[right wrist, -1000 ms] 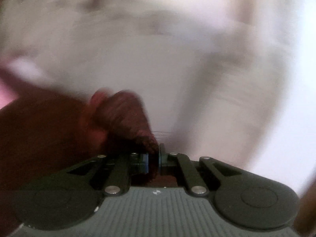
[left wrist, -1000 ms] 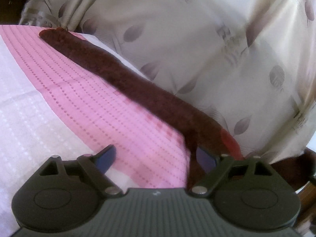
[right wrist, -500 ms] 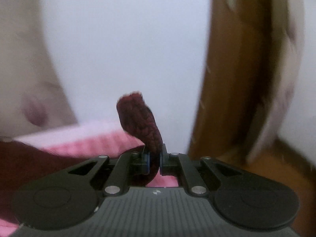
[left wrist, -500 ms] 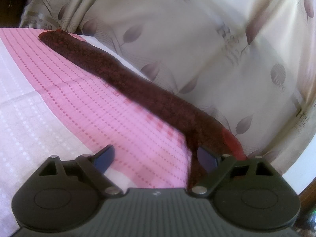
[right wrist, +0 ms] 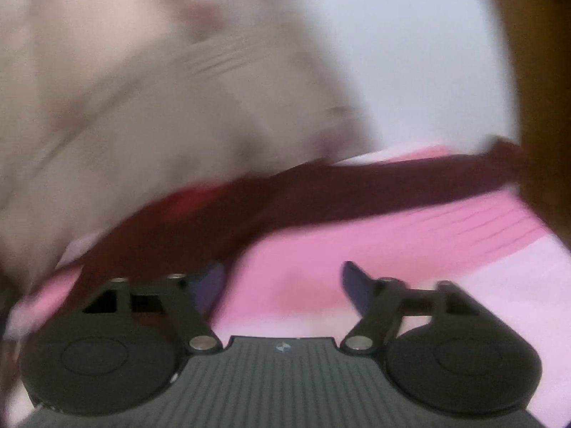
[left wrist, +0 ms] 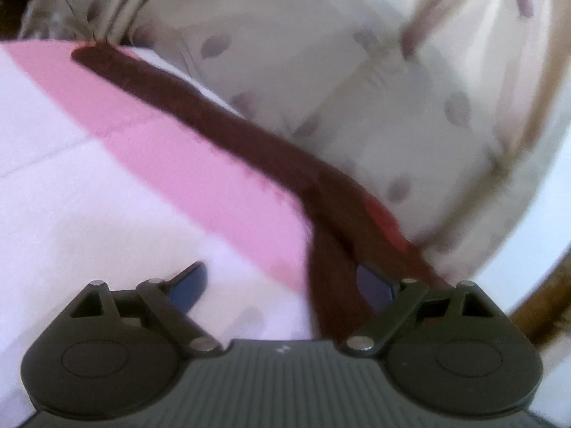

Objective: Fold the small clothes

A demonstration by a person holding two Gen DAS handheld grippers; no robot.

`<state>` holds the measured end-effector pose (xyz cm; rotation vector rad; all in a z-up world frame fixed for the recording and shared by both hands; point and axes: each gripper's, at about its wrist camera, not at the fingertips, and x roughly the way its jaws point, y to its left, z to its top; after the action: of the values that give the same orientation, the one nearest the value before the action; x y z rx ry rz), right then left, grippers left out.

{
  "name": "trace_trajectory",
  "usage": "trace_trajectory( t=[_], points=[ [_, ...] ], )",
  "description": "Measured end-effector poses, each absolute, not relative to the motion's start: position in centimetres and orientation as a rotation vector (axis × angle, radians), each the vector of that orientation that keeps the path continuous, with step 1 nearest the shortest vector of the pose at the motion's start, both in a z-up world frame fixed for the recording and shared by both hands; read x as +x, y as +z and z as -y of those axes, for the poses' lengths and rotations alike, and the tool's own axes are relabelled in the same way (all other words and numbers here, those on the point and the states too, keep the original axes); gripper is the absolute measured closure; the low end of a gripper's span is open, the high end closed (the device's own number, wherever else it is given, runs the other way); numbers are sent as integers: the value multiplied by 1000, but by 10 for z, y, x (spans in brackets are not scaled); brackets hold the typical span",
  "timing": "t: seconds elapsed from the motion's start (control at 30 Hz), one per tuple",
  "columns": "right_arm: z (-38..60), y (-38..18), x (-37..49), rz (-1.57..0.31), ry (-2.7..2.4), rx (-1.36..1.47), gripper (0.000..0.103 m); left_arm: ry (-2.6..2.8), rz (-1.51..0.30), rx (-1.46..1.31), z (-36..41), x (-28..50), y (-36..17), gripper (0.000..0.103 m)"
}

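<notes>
A long dark maroon knitted garment (left wrist: 228, 128) lies stretched along the far edge of the pink and white bedsheet (left wrist: 171, 164), with a red patch (left wrist: 383, 219) near its close end. My left gripper (left wrist: 282, 285) is open, and the garment's near end passes by its right finger. In the right wrist view the same garment (right wrist: 339, 192) runs across the sheet (right wrist: 321, 271). My right gripper (right wrist: 282, 285) is open and empty just in front of it. Both views are blurred.
A beige curtain with a leaf pattern (left wrist: 357, 71) hangs right behind the bed edge and shows in the right wrist view (right wrist: 160, 89). A brown wooden piece (right wrist: 535, 71) stands at the right, with a white wall (right wrist: 410, 53) beside it.
My right gripper has opened and let go of the maroon garment's end, which now lies along the sheet. The right camera has swung down toward the bed. The left gripper has shifted slightly.
</notes>
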<state>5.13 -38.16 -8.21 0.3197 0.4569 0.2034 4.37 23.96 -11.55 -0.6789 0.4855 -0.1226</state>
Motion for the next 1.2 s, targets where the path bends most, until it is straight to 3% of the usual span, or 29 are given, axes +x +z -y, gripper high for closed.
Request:
trace_trajectory(
  t=[0.1, 0.2, 0.33, 0.43, 0.6, 0.7, 0.73, 0.77, 1.0, 1.2],
  points=[
    [306, -93, -11, -479, 321, 87, 14, -143, -487, -624, -237, 7, -114, 11],
    [243, -104, -46, -513, 288, -96, 19, -137, -463, -576, -233, -21, -111, 11],
    [230, -121, -46, -533, 201, -23, 41, -142, -443, -585, -229, -46, -109, 11],
    [235, -128, -37, -520, 169, 108, 48, -155, -445, -597, -223, -56, -110, 11],
    [225, -136, -35, -465, 75, 117, 82, -163, -455, -560, -209, -61, -113, 11],
    [226, -121, -35, -387, 63, 126, 83, -177, -474, -541, -200, -61, -117, 11],
    [227, -117, -36, -384, 53, 104, 93, -172, -473, -518, -195, -61, -117, 11],
    [226, -115, -35, -384, 39, 82, 98, -175, -471, -498, -190, -61, -117, 11],
    [228, -74, -32, -244, 37, -1, 100, -218, -425, -366, -159, -52, -111, 11],
    [236, -34, -11, -162, 19, -19, 100, -222, -494, -370, -139, -17, -114, 11]
  ],
)
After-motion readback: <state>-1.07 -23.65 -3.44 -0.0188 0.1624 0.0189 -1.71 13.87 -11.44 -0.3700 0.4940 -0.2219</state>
